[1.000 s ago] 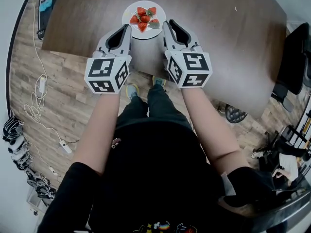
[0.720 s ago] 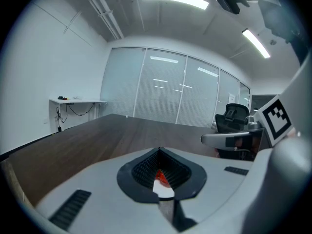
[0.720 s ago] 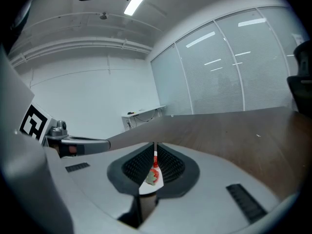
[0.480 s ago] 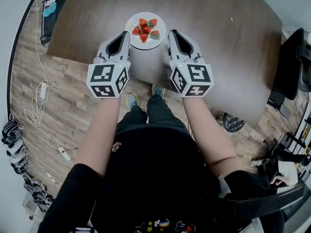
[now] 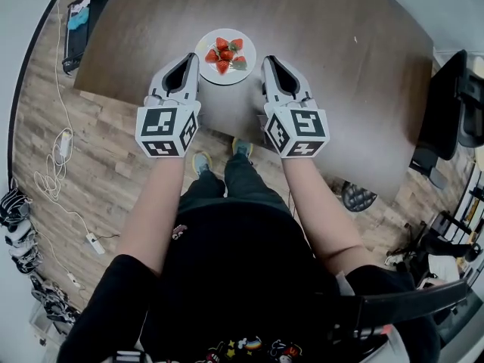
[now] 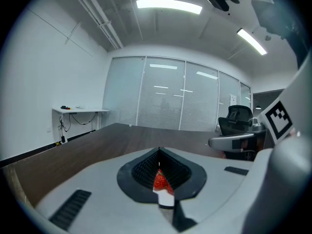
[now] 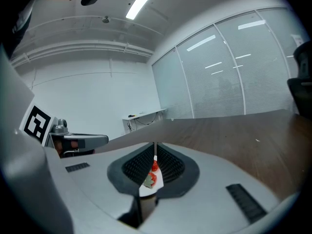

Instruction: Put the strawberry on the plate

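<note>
A small white plate (image 5: 227,79) carrying several red strawberries (image 5: 222,54) stands on the dark brown table near its front edge. My left gripper (image 5: 191,57) lies just left of the plate and my right gripper (image 5: 269,60) just right of it, neither touching it. Both have their jaws together with nothing held. In the left gripper view a strawberry (image 6: 160,180) and the plate (image 6: 165,199) show through the slit of the left gripper (image 6: 158,152). The right gripper view gives the same kind of glimpse: strawberries (image 7: 154,166) on the plate (image 7: 147,190) beyond the right gripper (image 7: 155,147).
The table (image 5: 340,74) stretches far back and to the right. Its front edge runs under both grippers, with wooden floor (image 5: 83,150) below. Cables (image 5: 57,153) lie on the floor at left; a black office chair (image 5: 450,104) stands at right.
Both grippers stay on either side of the plate. The whole scene has slid slightly lower in the head view.
</note>
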{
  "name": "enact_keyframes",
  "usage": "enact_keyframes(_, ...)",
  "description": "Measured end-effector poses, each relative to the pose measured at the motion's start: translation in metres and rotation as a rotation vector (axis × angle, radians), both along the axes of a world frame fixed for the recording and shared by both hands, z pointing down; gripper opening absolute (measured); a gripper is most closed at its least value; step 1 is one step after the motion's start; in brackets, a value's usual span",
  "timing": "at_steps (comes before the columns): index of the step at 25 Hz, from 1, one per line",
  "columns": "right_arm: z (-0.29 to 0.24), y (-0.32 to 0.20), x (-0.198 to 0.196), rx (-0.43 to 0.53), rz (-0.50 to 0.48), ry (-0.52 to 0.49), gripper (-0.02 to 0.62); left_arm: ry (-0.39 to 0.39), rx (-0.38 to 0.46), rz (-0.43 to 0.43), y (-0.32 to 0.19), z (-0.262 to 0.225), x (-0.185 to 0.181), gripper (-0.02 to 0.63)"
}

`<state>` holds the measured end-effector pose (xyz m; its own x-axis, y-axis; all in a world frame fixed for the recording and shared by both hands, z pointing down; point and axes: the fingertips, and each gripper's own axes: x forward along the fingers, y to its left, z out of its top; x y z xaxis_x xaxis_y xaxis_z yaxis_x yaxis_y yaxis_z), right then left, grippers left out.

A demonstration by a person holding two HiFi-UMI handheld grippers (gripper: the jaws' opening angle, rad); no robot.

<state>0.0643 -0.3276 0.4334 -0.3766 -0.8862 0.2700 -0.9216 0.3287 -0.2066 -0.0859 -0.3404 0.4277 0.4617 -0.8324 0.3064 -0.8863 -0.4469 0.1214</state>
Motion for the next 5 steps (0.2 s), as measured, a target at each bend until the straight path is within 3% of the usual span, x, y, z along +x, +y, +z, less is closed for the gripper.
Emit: enact_keyframes(5, -0.0036, -0.0008, -0.0017, 0.002, 0.002, 0.002, 0.006, -0.003, 0.014, 0.005, -0.001, -0.007, -0.0017, 0.005)
